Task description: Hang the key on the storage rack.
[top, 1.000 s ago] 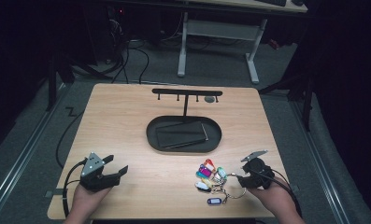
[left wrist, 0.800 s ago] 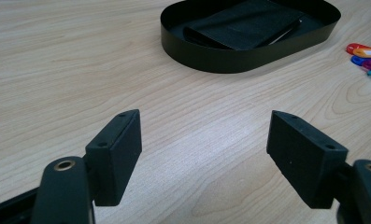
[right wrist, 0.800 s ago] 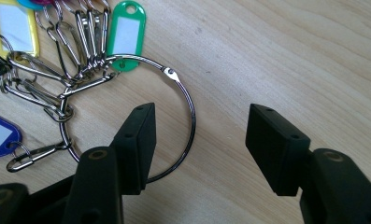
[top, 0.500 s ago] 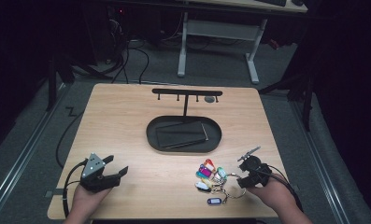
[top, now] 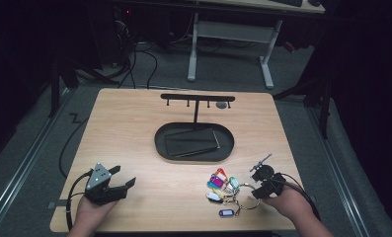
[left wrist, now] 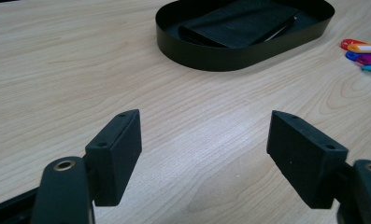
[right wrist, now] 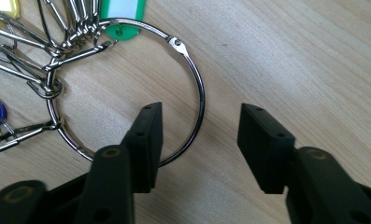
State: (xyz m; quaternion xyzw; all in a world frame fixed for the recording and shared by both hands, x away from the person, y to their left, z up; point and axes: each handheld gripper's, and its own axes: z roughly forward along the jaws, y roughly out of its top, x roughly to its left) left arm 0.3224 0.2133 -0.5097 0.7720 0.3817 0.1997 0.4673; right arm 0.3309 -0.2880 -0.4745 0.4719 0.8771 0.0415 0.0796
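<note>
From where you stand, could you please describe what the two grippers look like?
Both are black. The left gripper carries a grey three-cornered plate on top and trails a black cable. Its jaws end in flat rectangular pads with small screw holes. The right gripper also trails a black cable.

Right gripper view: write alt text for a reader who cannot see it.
The right hand-held gripper straddles the wire of a large metal key ring lying on the wooden table, jaws apart and not touching it. A green tag and clips hang on the ring.
</note>
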